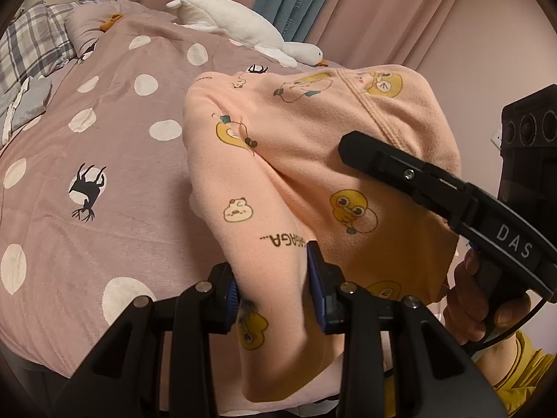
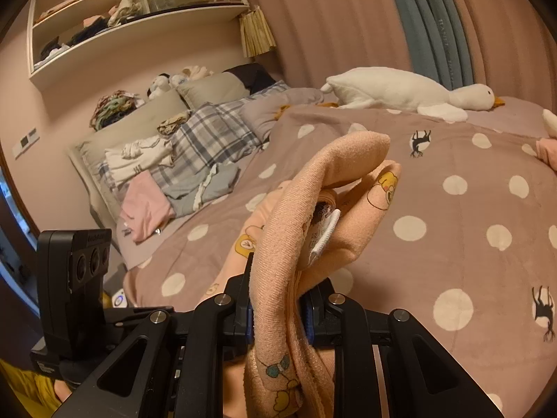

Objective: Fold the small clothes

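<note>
**While both tools pinch the duck-print garment, it hangs lifted over the bed**

While you hold a tool in each hand, the peach duck-print garment point(image 1: 313, 160) is caught by both and raised off the bedspread point(image 1: 104, 174); your left tool point(image 1: 275, 289) stands narrow, its blue pads pressing a bunched fold of the fleece near the lettering; the cloth below that grip droops past the bottom of the left wrist view; your right tool point(image 2: 278, 310) is likewise drawn narrow, clamped on a thick ribbed edge of the same garment point(image 2: 313, 209), where a white label point(image 2: 325, 231) pokes out of the fold; in the left wrist view you can see the right tool's dark finger point(image 1: 383, 156) lying across the garment near its stitched seam, with your right hand point(image 1: 480, 299) wrapped round the handle below and a yellow sleeve point(image 1: 522, 365) beneath it; the garment hangs between the two grips, its far part draped down towards the bedspread, though whether it touches there you cannot tell.

Behind the garment the bedspread is dusty pink with white dots and small black deer figures; a white plush goose point(image 2: 410, 92) lies along the far edge by the pink curtain point(image 2: 330, 17); at the head of the bed sit a plaid pillow point(image 2: 212, 129) and several loosely piled clothes point(image 2: 146, 202); above them a wall shelf point(image 2: 139, 24) holds more clothes.
</note>
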Action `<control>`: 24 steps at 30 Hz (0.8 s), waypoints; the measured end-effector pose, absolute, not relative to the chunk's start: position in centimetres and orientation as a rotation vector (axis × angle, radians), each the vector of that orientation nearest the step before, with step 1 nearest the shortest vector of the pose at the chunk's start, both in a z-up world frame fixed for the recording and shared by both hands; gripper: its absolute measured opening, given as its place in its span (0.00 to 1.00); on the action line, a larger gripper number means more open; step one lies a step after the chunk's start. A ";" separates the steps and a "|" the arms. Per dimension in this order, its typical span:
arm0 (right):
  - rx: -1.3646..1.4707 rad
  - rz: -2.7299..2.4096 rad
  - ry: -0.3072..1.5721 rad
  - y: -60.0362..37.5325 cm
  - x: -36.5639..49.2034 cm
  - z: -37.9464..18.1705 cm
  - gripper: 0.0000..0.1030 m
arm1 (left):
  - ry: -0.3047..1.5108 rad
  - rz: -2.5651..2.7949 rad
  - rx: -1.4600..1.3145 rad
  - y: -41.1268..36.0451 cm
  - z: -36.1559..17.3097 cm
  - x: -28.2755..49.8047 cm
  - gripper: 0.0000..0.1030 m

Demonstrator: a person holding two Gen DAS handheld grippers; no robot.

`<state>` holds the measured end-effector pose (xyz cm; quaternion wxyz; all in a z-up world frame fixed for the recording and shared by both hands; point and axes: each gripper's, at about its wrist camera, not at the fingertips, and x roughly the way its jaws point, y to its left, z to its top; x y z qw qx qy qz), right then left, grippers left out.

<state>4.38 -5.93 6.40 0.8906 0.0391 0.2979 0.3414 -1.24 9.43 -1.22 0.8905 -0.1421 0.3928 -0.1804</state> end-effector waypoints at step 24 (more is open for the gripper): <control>0.048 0.722 0.664 -3.0 6.2 5.1 0.22 | 0.842 -0.343 -0.332 11.6 -2.9 0.8 0.33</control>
